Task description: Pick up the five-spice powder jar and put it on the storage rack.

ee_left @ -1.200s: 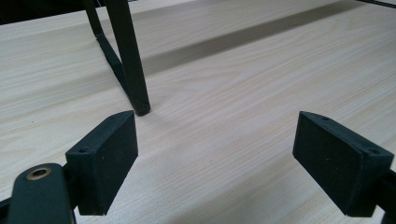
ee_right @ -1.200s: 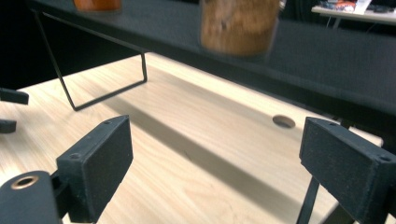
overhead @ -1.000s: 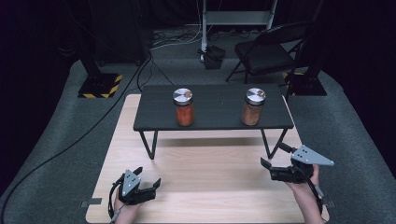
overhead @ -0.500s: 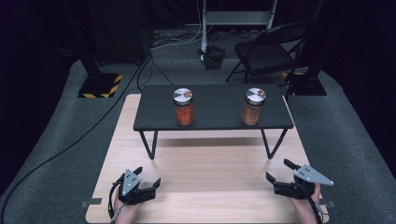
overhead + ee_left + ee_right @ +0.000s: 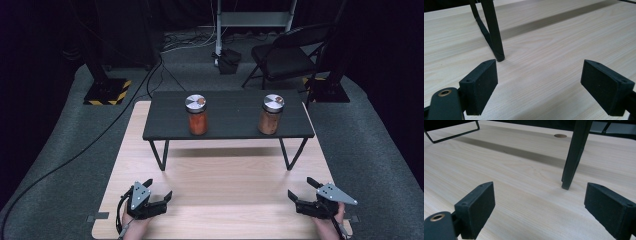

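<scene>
Both grippers sat low over the near edge of the wooden table (image 5: 225, 195), and neither had anything in it. The left gripper (image 5: 159, 192) hovered at the near left with its jaws spread wide and bare wood between the pads, as its own view (image 5: 539, 85) made plain. The right gripper (image 5: 301, 189) hung at the near right, released just the same, with an empty gap over the grain in its own view (image 5: 539, 207).

The jars were well away from both. The orange jar (image 5: 197, 115) stood upright on the small black table (image 5: 230, 125), left of centre, under a silver lid. The brown jar (image 5: 270, 114) stood upright too, towards that table's right end, well apart from its partner. Each jar lay far ahead of the gripper on its side.

In the left gripper view, one black leg (image 5: 494, 32) of the small table met the wood just beyond the left pad. In the right gripper view, another leg (image 5: 574, 155) came down ahead, towards the right pad.

The pale wooden table rested on grey carpet (image 5: 370, 150). Behind it stood a black folding chair (image 5: 287, 55), cables trailed across the floor, and a yellow-and-black striped stand base (image 5: 107, 92) sat at far left, all against darkness.
</scene>
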The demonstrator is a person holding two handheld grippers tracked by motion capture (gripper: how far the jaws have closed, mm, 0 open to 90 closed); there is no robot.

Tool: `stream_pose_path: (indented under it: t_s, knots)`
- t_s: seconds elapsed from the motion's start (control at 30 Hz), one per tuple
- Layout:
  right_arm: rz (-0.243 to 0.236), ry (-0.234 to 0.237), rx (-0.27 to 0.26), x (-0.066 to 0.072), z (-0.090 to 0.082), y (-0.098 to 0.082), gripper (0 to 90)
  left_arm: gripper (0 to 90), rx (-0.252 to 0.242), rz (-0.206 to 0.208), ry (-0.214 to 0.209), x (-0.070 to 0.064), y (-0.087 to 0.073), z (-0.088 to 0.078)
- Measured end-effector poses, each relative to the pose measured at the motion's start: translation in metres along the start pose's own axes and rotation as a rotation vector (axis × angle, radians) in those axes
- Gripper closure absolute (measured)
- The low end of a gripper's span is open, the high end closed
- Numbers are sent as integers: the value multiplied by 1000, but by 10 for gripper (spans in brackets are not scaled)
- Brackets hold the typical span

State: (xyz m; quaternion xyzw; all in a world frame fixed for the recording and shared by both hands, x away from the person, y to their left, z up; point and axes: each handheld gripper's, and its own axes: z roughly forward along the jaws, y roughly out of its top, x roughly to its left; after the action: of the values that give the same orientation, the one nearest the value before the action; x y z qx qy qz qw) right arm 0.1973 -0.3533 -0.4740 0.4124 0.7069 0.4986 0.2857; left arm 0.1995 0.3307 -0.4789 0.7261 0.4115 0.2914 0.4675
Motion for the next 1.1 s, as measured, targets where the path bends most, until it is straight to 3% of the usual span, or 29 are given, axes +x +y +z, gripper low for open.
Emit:
stream_pose_path:
  t_s: [1.1]
  knots:
    - [-2,17,28,-3,14,0,93,141,0,8,6,-2,-2,-5]
